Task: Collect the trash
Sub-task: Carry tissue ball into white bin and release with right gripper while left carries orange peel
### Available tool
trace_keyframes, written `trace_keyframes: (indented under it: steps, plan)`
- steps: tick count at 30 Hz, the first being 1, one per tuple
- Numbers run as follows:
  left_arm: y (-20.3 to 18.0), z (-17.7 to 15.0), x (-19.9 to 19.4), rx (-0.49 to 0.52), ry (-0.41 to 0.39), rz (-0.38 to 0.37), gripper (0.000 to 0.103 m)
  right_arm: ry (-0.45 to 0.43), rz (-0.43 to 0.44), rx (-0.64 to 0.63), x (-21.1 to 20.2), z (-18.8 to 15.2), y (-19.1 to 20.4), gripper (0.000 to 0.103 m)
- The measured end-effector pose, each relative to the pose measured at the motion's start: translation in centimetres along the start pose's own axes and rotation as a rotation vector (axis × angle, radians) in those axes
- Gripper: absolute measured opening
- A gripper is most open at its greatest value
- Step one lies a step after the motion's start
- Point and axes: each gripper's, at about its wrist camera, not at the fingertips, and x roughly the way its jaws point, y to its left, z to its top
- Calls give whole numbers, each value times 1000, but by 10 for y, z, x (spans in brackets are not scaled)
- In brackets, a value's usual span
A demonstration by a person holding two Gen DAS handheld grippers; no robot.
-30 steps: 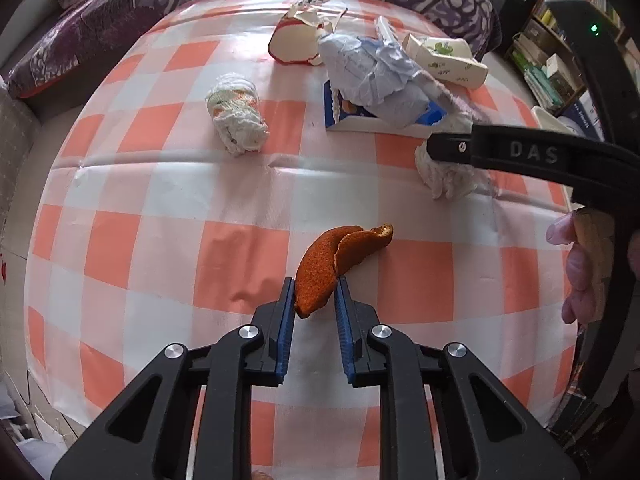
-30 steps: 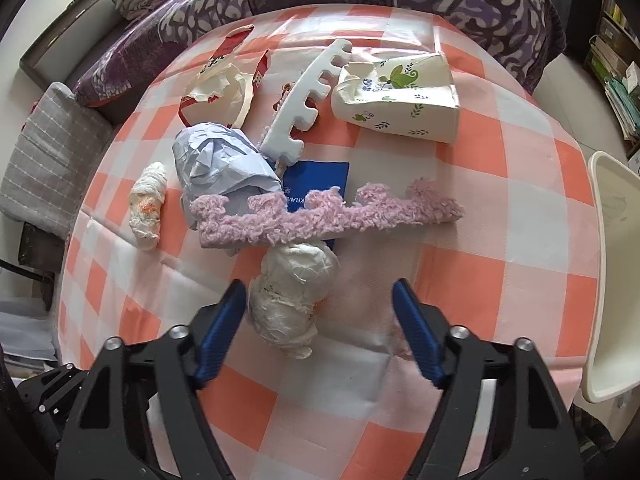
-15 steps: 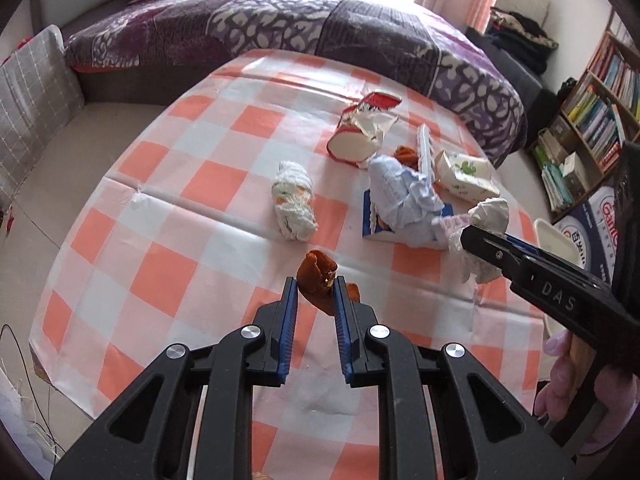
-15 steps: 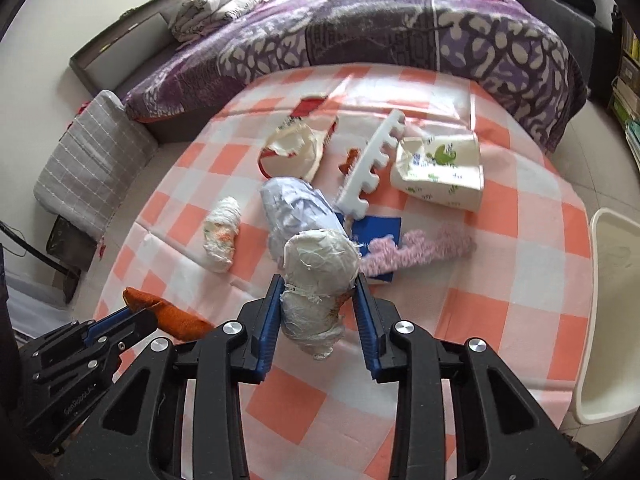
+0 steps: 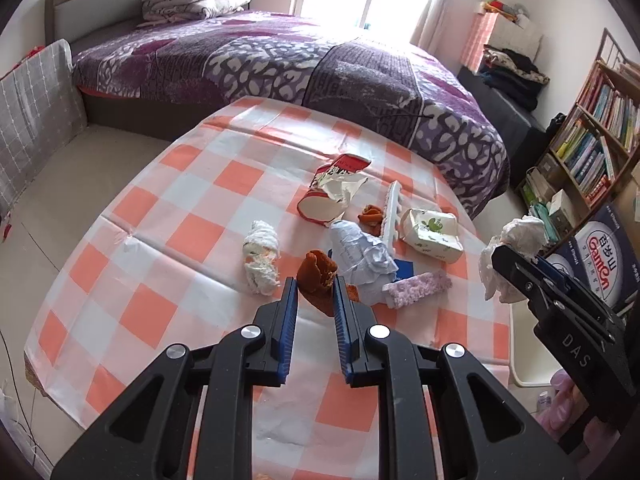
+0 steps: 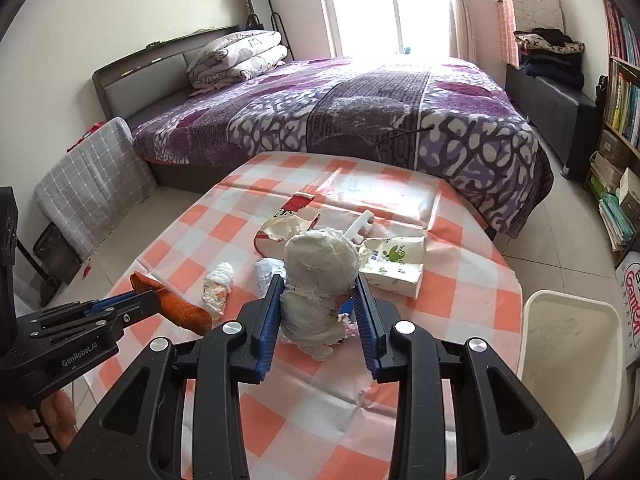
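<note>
My left gripper [image 5: 314, 286] is shut on an orange peel [image 5: 316, 274] and holds it up above the checkered table [image 5: 168, 248]; the peel also shows in the right wrist view [image 6: 176, 306]. My right gripper [image 6: 318, 286] is shut on a crumpled white paper wad [image 6: 320, 276], lifted above the table; the wad shows at the right of the left wrist view [image 5: 510, 250]. A white bin [image 6: 568, 364] stands right of the table. On the table lie a tissue wad [image 5: 262, 256], crumpled bluish paper [image 5: 360, 254], a torn red cup [image 5: 330, 196] and a tissue pack [image 5: 432, 232].
A pink fuzzy strip [image 5: 418, 286], a white foam comb piece [image 5: 392, 210] and a small orange peel [image 5: 370, 216] lie on the table. A purple bed [image 6: 360, 120] stands behind it. A bookshelf [image 5: 592, 148] and a box [image 5: 604, 252] are at the right.
Both grippers have risen well above the table with their loads. The right gripper shut on the paper wad about one second ago. The left gripper lifted the peel off the cloth.
</note>
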Motion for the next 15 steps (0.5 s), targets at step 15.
trace_keyframes:
  steps: [15]
  plan:
    - [-65,10,-3,60,-71,-56,18,-46,-113,88,-35,7,-69,34]
